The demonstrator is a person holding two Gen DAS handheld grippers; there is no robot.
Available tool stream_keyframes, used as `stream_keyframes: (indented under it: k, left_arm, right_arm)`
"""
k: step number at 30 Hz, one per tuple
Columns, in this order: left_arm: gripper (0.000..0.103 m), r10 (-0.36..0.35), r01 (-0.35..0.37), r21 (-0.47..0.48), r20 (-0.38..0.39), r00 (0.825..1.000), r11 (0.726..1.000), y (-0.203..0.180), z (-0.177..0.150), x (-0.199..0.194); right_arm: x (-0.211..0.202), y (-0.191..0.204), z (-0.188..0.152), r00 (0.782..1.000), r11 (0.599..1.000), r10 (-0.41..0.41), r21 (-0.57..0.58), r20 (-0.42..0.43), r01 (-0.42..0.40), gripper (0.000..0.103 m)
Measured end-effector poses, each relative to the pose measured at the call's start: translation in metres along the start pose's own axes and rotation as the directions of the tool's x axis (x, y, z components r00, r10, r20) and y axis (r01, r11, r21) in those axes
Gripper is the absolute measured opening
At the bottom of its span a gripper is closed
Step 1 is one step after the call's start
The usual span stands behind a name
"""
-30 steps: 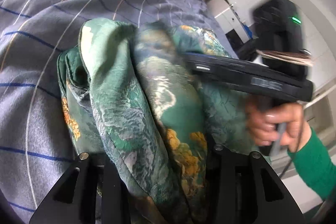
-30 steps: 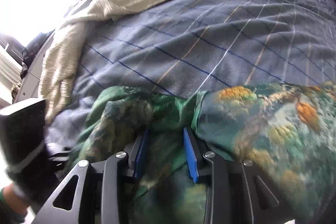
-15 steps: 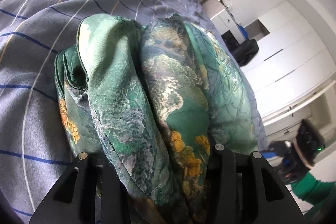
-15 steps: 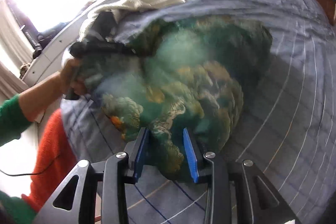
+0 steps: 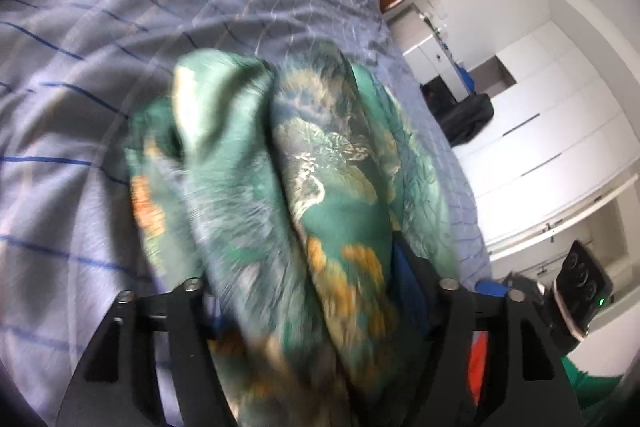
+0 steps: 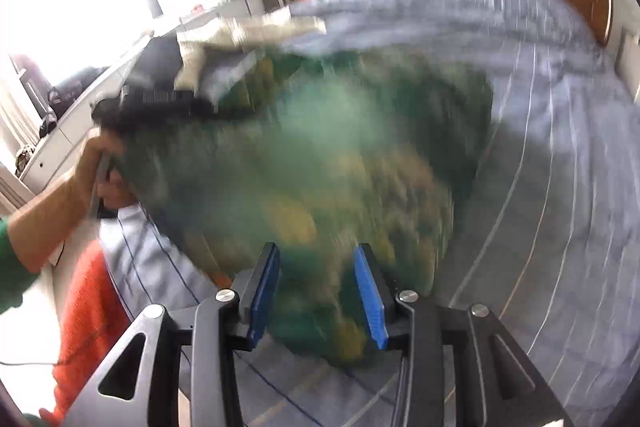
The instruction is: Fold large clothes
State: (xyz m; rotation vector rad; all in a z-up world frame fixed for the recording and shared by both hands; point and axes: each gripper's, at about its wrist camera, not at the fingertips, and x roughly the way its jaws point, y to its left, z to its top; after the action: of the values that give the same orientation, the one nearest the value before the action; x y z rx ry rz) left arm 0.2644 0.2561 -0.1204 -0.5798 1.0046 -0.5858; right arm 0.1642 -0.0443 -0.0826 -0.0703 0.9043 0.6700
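Green floral-print garment point(image 5: 320, 187) bunched in thick folds on blue checked bedspread point(image 5: 100, 67), fold stack running out ahead of left gripper point(image 5: 304, 291) and filling gap between its fingers. Left jaws just been opening, cloth between them; whether pads press it, cannot tell. Likely letting go so folded stack settles.

Right gripper point(image 6: 318, 297): blue pads point(image 6: 370, 299) either side of garment's near edge, jaws just been opening; blur hides contact. Probably releasing too. Person's left hand point(image 6: 96, 171) beyond, left of fingers.
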Motion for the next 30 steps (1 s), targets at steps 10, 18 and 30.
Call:
stream_keyframes:
  k: [10,18,30]
  left_arm:
    - [0.086,0.010,0.014,-0.195,0.118,0.993,0.981,0.071,-0.034,-0.053]
    - [0.090,-0.106,0.120,-0.193,0.083,0.991,0.974,0.086,-0.019,-0.015]
    - [0.100,-0.307,0.312,-0.170,0.053,0.950,0.935,0.075,0.006,0.021]
  right_arm:
    - [0.079,0.058,0.046,0.998,0.989,0.062,-0.136,-0.015,-0.063,0.041]
    - [0.086,0.064,0.033,0.999,0.991,0.044,-0.128,-0.019,-0.046,0.040]
    - [0.094,0.063,0.030,0.999,0.992,0.045,-0.119,-0.022,-0.047,0.040]
